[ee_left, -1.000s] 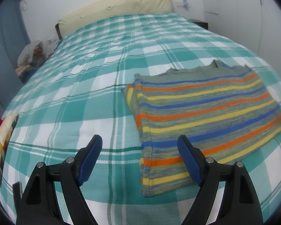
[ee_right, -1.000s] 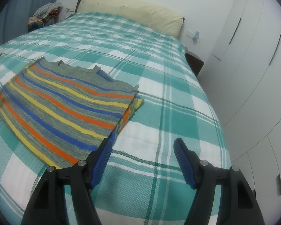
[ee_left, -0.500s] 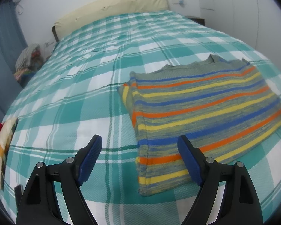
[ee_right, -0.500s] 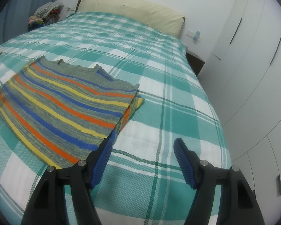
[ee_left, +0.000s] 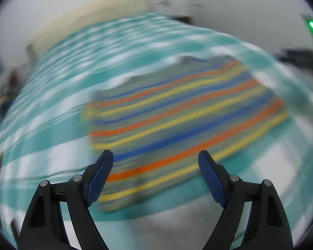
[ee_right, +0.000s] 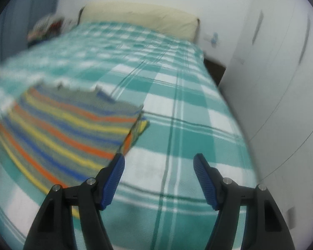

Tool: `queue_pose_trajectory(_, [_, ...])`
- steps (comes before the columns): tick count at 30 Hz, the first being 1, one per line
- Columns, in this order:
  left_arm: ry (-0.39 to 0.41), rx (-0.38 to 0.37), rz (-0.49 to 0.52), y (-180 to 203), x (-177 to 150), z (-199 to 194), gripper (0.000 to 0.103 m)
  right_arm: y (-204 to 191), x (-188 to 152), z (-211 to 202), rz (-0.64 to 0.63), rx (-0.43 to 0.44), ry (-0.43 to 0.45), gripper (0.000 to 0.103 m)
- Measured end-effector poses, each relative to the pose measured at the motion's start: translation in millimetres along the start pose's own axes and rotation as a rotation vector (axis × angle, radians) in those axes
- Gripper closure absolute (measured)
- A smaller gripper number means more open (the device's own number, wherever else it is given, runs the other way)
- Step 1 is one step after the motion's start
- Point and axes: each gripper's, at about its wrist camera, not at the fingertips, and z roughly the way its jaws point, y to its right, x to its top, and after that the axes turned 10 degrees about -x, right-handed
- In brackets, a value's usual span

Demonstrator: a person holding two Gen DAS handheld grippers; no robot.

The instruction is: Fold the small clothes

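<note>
While both views are smeared by blur, the left hand-held gripper [ee_left: 155, 159] shows sharply at the bottom of the left wrist view, its two blue-padded jaws standing wide apart with nothing clamped between them; through the gap one sees the near edge of the striped sweater [ee_left: 177, 125]. This sweater, folded into a rough rectangle with orange, yellow and blue bands on grey, lies flat on the bed [ee_left: 52, 137], filling the middle and right of that frame. The right hand-held gripper [ee_right: 159, 163] sits at the bottom of the right wrist view, its jaws likewise apart and holding nothing, with only the teal and white checked bedspread between them. Its left pad stands just in front of the sweater's right corner, though whether it touches the cloth cannot be told. In this view the sweater fills the left middle of the frame, a folded layer peeking out at its right edge. Farther up, a cream pillow [ee_right: 139, 18] lies across the head of the bed, a heap of clothes [ee_right: 43, 29] sits in the upper left, and white wardrobe doors [ee_right: 281, 73] run down the right side.
</note>
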Motion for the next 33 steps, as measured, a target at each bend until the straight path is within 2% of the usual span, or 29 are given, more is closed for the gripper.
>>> queue_pose_trajectory(2, [-0.007, -0.075, 0.056, 35.4, 11.7, 16.8, 0.018, 19.2, 11.9, 22.1, 0.130, 0.179, -0.077, 0.034])
queue_pose_trajectory(4, [-0.020, -0.165, 0.137, 77.1, 22.4, 39.6, 0.018, 25.6, 16.3, 60.0, 0.253, 0.437, -0.214, 0.034])
queue_pose_trajectory(5, [-0.029, -0.191, 0.188, 98.5, 26.7, 50.7, 0.019, 24.3, 16.1, 79.8, 0.296, 0.522, -0.281, 0.034])
queue_pose_trajectory(6, [-0.040, -0.214, 0.249, 125.3, 30.9, 63.8, 0.019, 20.8, 13.1, 103.8, 0.331, 0.566, -0.354, 0.034])
queue_pose_trajectory(8, [-0.045, -0.228, 0.315, 155.2, 37.1, 75.8, 0.019, 16.1, 7.5, 136.7, 0.372, 0.583, -0.441, 0.035])
queue_pose_trajectory(11, [-0.026, -0.179, 0.390, 189.2, 45.1, 92.3, 0.024, 13.0, 8.5, 165.9, 0.439, 0.662, -0.466, 0.035])
queue_pose_trajectory(12, [-0.020, -0.174, 0.384, 192.5, 48.8, 96.2, 0.033, 11.3, 12.4, 171.5, 0.450, 0.689, -0.460, 0.035])
queue_pose_trajectory(13, [-0.020, -0.176, 0.361, 191.3, 52.3, 98.1, 0.052, 8.3, 16.3, 175.1, 0.452, 0.714, -0.456, 0.042])
queue_pose_trajectory(14, [-0.024, -0.174, 0.315, 185.8, 56.4, 99.8, 0.066, 3.9, 20.9, 179.1, 0.443, 0.736, -0.458, 0.057])
queue_pose_trajectory(15, [-0.027, -0.169, 0.286, 180.7, 58.3, 100.1, 0.088, -2.3, 23.9, 182.6, 0.417, 0.742, -0.469, 0.068])
queue_pose_trajectory(16, [-0.019, -0.175, 0.254, 172.9, 59.4, 97.8, 0.093, -8.4, 26.5, 184.0, 0.379, 0.720, -0.476, 0.091])
queue_pose_trajectory(18, [0.015, -0.210, 0.177, 151.2, 59.3, 85.8, 0.094, -14.1, 32.8, 178.3, 0.330, 0.692, -0.464, 0.092])
queue_pose_trajectory(21, [0.075, -0.224, 0.089, 119.5, 56.4, 58.8, 0.095, -9.7, 50.4, 156.3, 0.321, 0.715, -0.399, 0.092])
queue_pose_trajectory(24, [0.128, -0.242, -0.026, 78.5, 51.9, 22.5, 0.095, -22.1, 73.0, 131.6, 0.269, 0.721, -0.364, 0.092])
queue_pose_trajectory(27, [0.156, -0.225, -0.164, 24.1, 42.9, -14.2, 0.095, -60.2, 103.0, 109.2, 0.204, 0.744, -0.335, 0.092])
queue_pose_trajectory(29, [0.153, -0.201, -0.234, -1.3, 37.9, -26.2, 0.095, -100.4, 125.9, 100.2, 0.163, 0.778, -0.312, 0.092])
queue_pose_trajectory(33, [0.128, -0.138, -0.374, -60.4, 7.2, -43.9, 0.095, -177.1, 149.0, 90.8, 0.097, 0.838, -0.305, 0.092])
